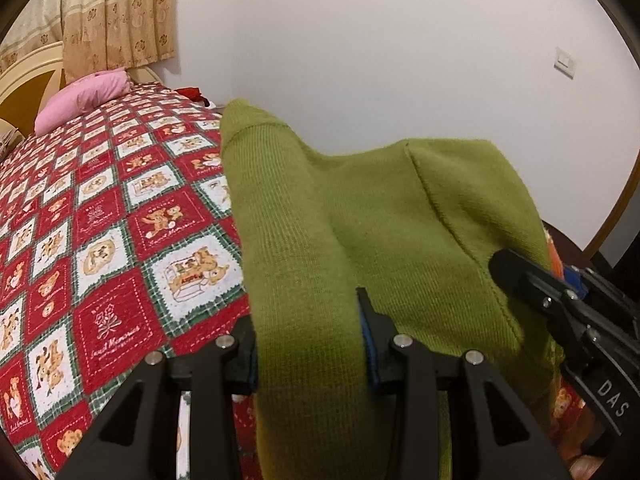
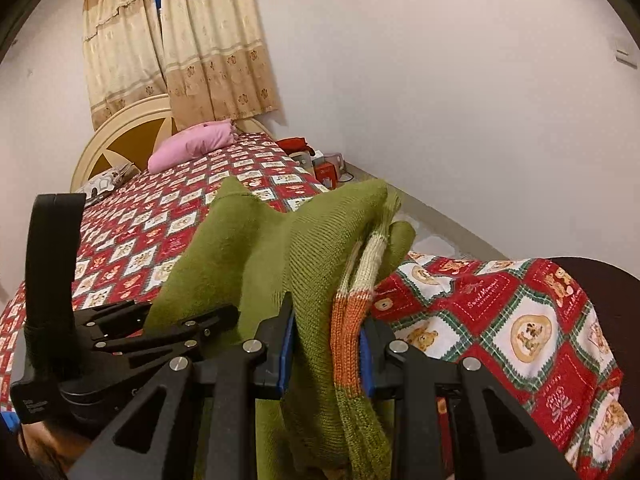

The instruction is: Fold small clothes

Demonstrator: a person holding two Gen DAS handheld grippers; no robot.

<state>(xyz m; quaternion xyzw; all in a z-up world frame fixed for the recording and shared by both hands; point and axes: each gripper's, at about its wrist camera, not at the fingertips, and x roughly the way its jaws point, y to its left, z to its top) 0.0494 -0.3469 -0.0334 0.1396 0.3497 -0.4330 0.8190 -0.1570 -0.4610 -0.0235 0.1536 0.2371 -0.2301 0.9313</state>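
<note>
— Green knit, where is it?
— My left gripper and right gripper are both clenched on the green sweater, lifted above the bed.
— Its long axis?
— Spanning jaws to jaws, side by side; the striped cuff is in my right, the bed beyond.

Soft indoor light; fisheye-bent edges; slight blur, perhaps motion.

One green knit garment, one pink pillow, two hand-held grippers
</note>
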